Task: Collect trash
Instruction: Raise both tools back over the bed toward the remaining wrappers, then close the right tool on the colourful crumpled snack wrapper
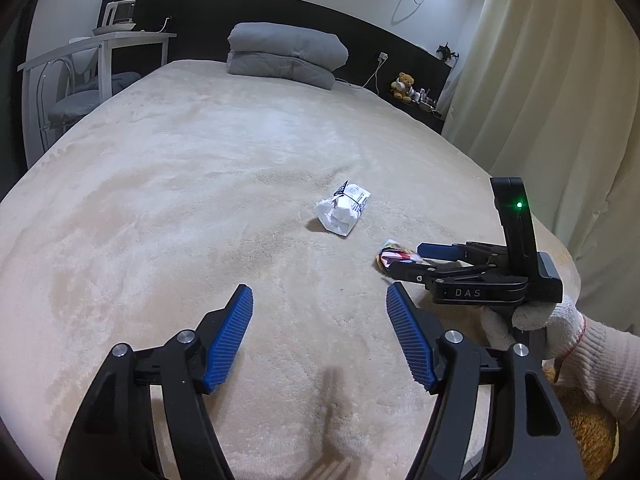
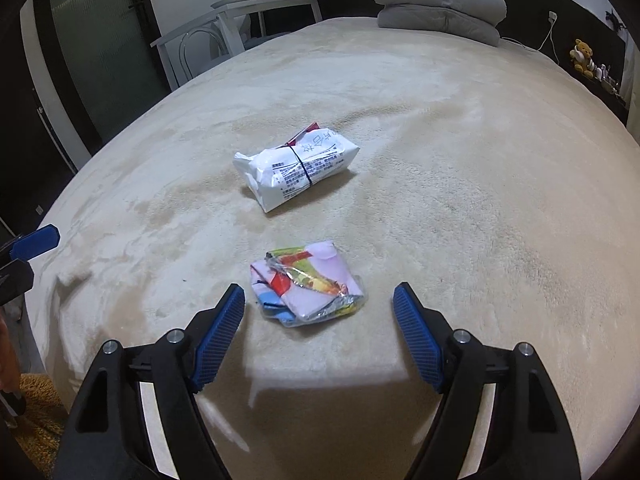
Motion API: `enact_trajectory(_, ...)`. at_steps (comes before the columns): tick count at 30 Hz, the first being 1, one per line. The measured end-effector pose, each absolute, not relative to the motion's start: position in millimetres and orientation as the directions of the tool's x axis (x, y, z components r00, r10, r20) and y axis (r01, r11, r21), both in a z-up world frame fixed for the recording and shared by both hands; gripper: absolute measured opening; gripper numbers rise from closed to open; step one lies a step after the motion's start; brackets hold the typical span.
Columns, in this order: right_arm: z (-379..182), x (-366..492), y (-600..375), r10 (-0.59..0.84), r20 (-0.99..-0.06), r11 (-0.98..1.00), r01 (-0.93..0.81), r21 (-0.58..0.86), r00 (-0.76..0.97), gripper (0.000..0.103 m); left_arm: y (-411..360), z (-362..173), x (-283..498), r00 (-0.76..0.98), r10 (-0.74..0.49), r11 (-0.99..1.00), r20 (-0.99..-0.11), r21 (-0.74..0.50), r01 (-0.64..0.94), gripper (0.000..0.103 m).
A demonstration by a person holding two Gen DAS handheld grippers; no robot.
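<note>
A crumpled colourful plastic wrapper (image 2: 307, 289) lies on the beige bed cover, just ahead of and between the open fingers of my right gripper (image 2: 319, 295). In the left wrist view the same wrapper (image 1: 394, 257) shows at the right gripper's (image 1: 408, 258) tips. A white printed packet bound with a black band (image 2: 295, 165) lies farther up the bed; it also shows in the left wrist view (image 1: 343, 211). My left gripper (image 1: 319, 295) is open and empty above the bare cover, left of the right one.
The bed (image 1: 180, 200) fills both views. A folded grey duvet (image 1: 286, 54) lies at the head. A white desk (image 1: 100, 46) and chair stand left, curtains (image 1: 560, 80) right, a shelf with a teddy bear (image 1: 403, 87) beyond.
</note>
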State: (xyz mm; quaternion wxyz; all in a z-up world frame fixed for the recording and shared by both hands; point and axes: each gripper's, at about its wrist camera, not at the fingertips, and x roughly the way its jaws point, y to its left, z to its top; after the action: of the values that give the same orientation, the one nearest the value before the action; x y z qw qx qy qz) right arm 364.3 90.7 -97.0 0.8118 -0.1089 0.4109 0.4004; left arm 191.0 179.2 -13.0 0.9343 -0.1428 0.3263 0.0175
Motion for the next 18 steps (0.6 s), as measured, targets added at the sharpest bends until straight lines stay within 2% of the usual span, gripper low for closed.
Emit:
enact_trajectory(6,-101,369,107,0.561,-0.76,0.638,-0.757,0.144,0.328,0.075,190,-15,195,0.792,-0.061,0.95,-0.608,-0.28,-0.142,0.069)
enact_trajectory(7,-101,370,108,0.562,-0.762,0.633,-0.761,0.146,0.321,0.063,191,-15,194,0.795,-0.062,0.948,-0.604,-0.284,-0.142,0.069)
enact_trajectory(8,-101,371,109,0.556,-0.767,0.631,-0.763,0.14,0.319,0.058,192,-14,193,0.798,-0.057,0.948,-0.6,-0.283,-0.145,0.069)
enact_trajectory(10,-101,371,110,0.562,-0.766,0.623,-0.769,0.145,0.311,0.058,193,-14,193,0.801,-0.059,0.946,-0.596,-0.29,-0.145,0.07)
enact_trajectory(12,-99,368,107,0.566,-0.763,0.62,-0.771,0.144,0.312,0.057,195,-14,193,0.804,-0.05,0.944,-0.593,-0.291,-0.156,0.08)
enact_trajectory(18,-81,356,90,0.607,-0.729,0.616,-0.767,0.18,0.317,0.057,198,-17,203,0.801,-0.048,0.942,-0.597,-0.295,-0.163,0.08)
